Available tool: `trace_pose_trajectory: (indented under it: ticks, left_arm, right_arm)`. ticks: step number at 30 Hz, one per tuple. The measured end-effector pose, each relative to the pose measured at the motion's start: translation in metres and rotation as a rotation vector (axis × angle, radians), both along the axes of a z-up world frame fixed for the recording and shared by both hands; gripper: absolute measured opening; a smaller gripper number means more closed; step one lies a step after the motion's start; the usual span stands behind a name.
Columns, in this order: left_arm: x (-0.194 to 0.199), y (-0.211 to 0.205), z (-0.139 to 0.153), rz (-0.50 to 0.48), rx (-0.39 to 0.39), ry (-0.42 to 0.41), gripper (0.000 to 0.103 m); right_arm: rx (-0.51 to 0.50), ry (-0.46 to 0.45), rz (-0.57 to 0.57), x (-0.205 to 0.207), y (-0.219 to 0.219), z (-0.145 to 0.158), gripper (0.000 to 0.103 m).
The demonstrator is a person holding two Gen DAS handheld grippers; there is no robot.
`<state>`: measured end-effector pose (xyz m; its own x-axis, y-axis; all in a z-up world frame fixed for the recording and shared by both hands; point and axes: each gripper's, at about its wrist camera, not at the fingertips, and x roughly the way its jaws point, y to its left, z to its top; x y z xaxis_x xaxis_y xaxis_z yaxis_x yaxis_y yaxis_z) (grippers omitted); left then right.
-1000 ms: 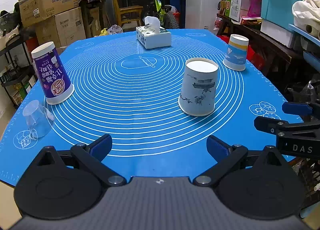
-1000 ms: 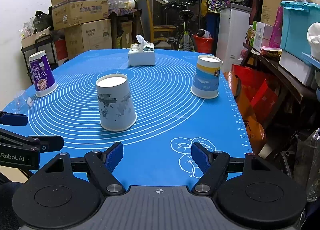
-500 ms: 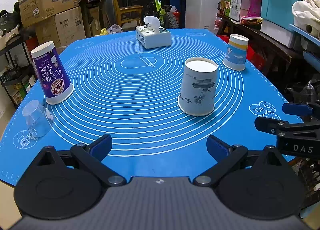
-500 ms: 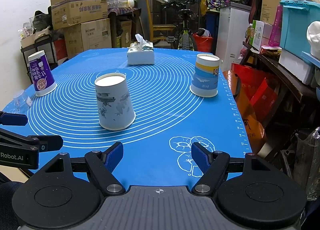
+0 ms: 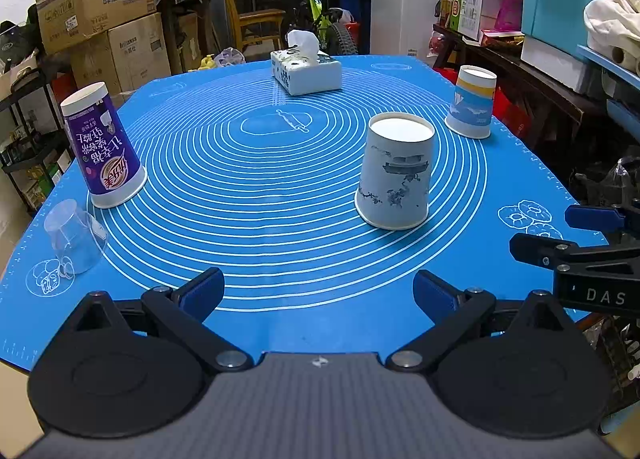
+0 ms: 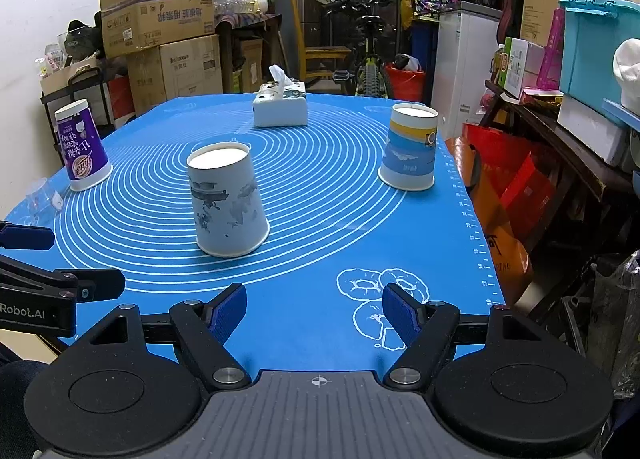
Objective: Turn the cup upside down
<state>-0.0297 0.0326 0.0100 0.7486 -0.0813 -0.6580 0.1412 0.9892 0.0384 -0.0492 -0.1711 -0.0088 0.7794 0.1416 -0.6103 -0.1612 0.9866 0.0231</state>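
Note:
A white paper cup with ink drawings [image 5: 394, 175] [image 6: 227, 199] stands upside down near the middle of the blue mat [image 5: 260, 163]. A purple cup [image 5: 103, 145] [image 6: 82, 145] stands upside down at the left. A blue and yellow cup [image 5: 472, 107] [image 6: 410, 147] stands upside down at the right. A clear plastic cup [image 5: 74, 235] lies on its side at the near left. My left gripper [image 5: 318, 295] is open and empty at the near edge. My right gripper [image 6: 314, 313] is open and empty, near the mat's front right.
A tissue box [image 5: 306, 71] [image 6: 280, 109] sits at the far end of the mat. Cardboard boxes [image 5: 96, 7] stack at the back left. A bicycle [image 6: 364, 59] and a white cabinet [image 5: 404, 3] stand behind. Shelves with bins [image 5: 568, 7] line the right side.
The right gripper has shifted slightly to the right; the cups appear a little further left in its view. The left gripper has stayed still.

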Motion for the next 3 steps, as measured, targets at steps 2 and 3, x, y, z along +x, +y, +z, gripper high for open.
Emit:
trace_pose_trajectory:
  ticks: [2,3]
  left_arm:
    - [-0.0001,0.0,-0.0001,0.0,-0.001,0.0,0.1]
    - [0.0001,-0.0001,0.0,-0.001,0.0,0.0,0.1]
  right_arm:
    - [0.0,0.0,0.0,0.0,0.0,0.0,0.079]
    - [0.0,0.001,-0.001,0.0005,-0.0005,0.0,0.079]
